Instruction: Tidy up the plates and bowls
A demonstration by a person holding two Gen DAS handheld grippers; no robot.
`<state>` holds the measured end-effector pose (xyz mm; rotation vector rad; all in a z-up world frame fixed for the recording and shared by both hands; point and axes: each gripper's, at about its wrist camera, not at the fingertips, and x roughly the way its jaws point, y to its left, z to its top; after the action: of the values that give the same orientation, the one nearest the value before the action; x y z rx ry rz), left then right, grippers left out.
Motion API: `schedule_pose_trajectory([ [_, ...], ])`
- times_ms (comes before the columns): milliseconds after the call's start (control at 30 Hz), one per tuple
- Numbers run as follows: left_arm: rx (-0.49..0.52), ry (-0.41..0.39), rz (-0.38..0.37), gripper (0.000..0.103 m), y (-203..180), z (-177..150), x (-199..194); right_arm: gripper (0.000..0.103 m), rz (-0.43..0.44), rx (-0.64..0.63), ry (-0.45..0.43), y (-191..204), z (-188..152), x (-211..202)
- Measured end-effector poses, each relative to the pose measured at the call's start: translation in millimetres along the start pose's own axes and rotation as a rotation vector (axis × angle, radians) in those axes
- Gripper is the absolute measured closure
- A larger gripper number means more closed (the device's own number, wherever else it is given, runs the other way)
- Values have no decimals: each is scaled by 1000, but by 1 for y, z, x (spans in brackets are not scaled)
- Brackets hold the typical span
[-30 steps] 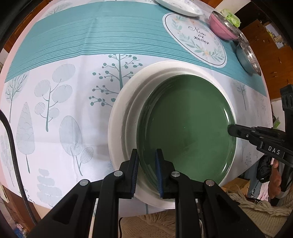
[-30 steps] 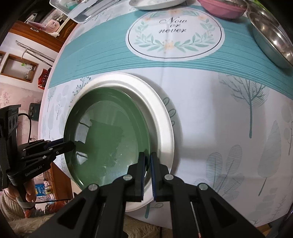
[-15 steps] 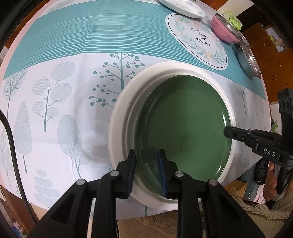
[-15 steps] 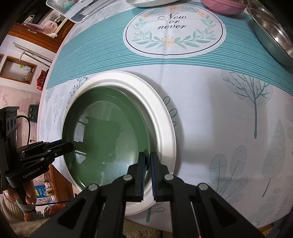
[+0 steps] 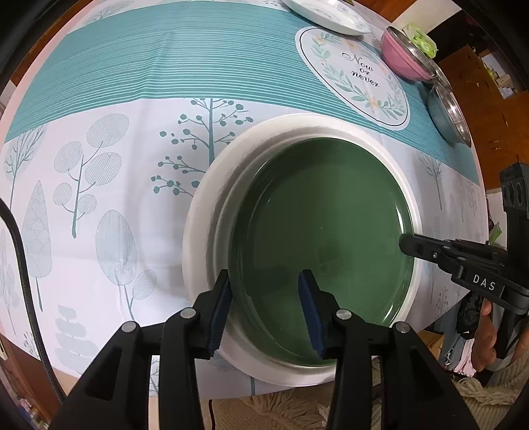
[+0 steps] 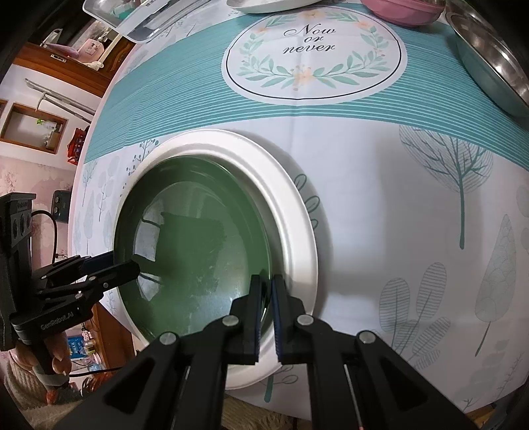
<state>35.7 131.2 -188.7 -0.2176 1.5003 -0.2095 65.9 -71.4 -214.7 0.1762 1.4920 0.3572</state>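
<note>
The left gripper [image 5: 264, 291] has let go: a second ago its jaws were nearly closed on the near rim of the green plate [image 5: 324, 251], and now they are opening, the rim lying between the pads without being pressed. That reads as the release after setting the plate down, so this stacking step looks all but done. The right gripper [image 6: 266, 297] has not changed; its jaws stay pinched shut on the plate's rim at the opposite side, and it would need to part next.

The green plate sits nested inside the larger white plate [image 5: 205, 231], directly ahead of and below both pairs of jaws, near the front edge of the surface [image 5: 132, 165]. It is dark, glossy and smooth, reflecting the grippers, with a shallow raised lip; the white plate's broad rim shows all round it. Well beyond the jaws lie a pink bowl [image 5: 401, 59], a steel bowl [image 5: 446, 115] and another white dish [image 5: 327, 15], not yet sorted
</note>
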Motion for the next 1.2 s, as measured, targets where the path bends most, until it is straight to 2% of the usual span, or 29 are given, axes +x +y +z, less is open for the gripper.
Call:
schedule_pose_trajectory([
  [133,5,0,-3,56,0,1,1,97,-3,-7,5,1,1,-1],
  [333,7,2,10,56,-3,6,2,97,24,13,12,-5,2,-1],
  [567,-3,0,18,55,-6,9,0,96,-1,-23,33,0,3,0],
  [633,9,-10,31,49,-8,9,-4,96,-16,-45,41,4,3,0],
  [733,44,-54,59,36,-16,10,-18,91,-31,-88,37,10,0,-5],
  [833,76,-83,76,33,-26,12,-33,85,-49,-132,13,16,-3,-13],
  [1000,95,-151,84,33,-46,13,-57,84,-51,-214,-46,23,-9,-35],
  [1200,119,-339,57,33,-78,13,-102,84,-37,-291,-112,20,-17,-62],
])
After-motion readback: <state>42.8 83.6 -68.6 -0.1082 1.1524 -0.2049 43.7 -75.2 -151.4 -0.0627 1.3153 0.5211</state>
